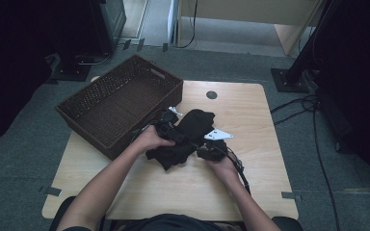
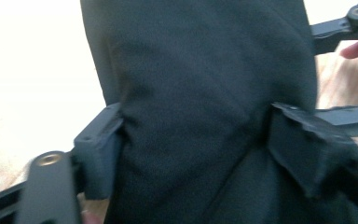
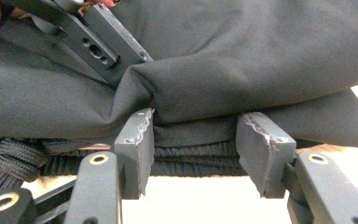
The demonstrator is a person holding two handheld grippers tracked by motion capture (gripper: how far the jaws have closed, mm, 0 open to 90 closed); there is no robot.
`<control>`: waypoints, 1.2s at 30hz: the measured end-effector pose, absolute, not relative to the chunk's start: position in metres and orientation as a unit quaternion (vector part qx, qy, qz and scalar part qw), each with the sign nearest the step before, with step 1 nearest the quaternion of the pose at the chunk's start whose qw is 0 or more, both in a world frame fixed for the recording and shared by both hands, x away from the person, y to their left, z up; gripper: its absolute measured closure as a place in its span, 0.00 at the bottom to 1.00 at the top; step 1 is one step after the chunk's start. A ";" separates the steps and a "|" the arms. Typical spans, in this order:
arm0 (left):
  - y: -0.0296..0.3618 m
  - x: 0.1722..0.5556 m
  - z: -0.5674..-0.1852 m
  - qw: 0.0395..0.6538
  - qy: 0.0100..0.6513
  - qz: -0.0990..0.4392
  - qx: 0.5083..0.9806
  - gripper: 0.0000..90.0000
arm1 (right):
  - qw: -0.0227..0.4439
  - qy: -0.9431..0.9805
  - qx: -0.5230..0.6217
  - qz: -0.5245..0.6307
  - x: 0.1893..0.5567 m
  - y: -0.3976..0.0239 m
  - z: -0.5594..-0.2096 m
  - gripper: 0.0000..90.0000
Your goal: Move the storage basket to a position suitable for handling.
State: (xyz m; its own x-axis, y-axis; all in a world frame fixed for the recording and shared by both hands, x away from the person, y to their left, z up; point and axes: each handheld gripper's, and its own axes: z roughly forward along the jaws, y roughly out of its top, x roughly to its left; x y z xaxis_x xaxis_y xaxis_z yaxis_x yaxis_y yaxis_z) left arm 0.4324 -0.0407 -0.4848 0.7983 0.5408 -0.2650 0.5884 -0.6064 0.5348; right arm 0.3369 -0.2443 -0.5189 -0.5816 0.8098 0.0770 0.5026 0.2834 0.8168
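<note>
Fingers half-buried (both grippers) in black cloth

Bare forearms; each gripper has 2 black jaws with brass-coloured screws, grey pads and a black cable.

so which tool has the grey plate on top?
The right tool, at the right edge of the black garment: a pale three-cornered plate sits on it. The left tool, by the wicker basket, shows none.

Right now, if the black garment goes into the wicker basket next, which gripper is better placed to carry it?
Probably the left gripper: it sits nearer the wicker basket, jaws around the black garment. The right gripper grips the far side.
</note>
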 end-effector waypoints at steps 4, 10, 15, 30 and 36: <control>-0.041 0.432 -0.484 0.311 0.318 -0.046 0.895 0.37 | 0.185 0.781 0.419 0.425 0.337 -0.242 -0.519 0.52; -0.041 0.431 -0.483 0.312 0.316 -0.055 0.894 0.54 | 0.195 0.780 0.419 0.422 0.338 -0.240 -0.520 0.52; -0.040 0.430 -0.480 0.307 0.311 -0.038 0.899 0.68 | 0.198 0.778 0.422 0.422 0.338 -0.238 -0.520 0.52; -0.031 0.421 -0.476 0.309 0.322 -0.017 0.895 0.62 | 0.180 0.795 0.418 0.402 0.330 -0.243 -0.512 0.49; -0.031 0.425 -0.481 0.310 0.321 -0.008 0.895 0.39 | 0.171 0.796 0.416 0.404 0.332 -0.243 -0.515 0.50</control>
State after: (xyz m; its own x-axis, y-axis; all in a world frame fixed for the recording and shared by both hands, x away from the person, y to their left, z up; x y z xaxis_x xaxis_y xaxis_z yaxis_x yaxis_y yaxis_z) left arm 0.4246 -0.0310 -0.4812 0.7942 0.5689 -0.2134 0.5790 -0.6020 0.5499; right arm 0.3319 -0.2430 -0.5153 -0.5950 0.8012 0.0636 0.5240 0.3268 0.7865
